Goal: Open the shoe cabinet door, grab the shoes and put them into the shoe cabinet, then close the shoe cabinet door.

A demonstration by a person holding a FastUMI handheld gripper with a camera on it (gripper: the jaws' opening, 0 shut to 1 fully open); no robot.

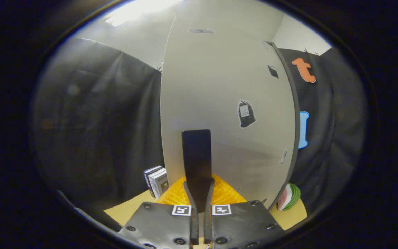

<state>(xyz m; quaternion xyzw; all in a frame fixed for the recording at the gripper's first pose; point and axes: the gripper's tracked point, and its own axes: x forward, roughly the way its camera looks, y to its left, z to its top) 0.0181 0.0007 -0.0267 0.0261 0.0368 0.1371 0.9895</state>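
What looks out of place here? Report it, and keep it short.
Nothing looks spilled or damaged. The gripper is shut on a black flat tab in front of the white cabinet door. One oddity: a watermelon-slice toy sits beside the door's edge, unrelated to shoes.

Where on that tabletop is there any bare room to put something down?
Little. A bare strip of table lies beside the boxes, and a smaller patch sits by the striped watermelon toy. Just ahead of the gripper it is crowded: its fingers are shut on a dark flat handle, with an orange ribbed thing and the pale cabinet door close behind.
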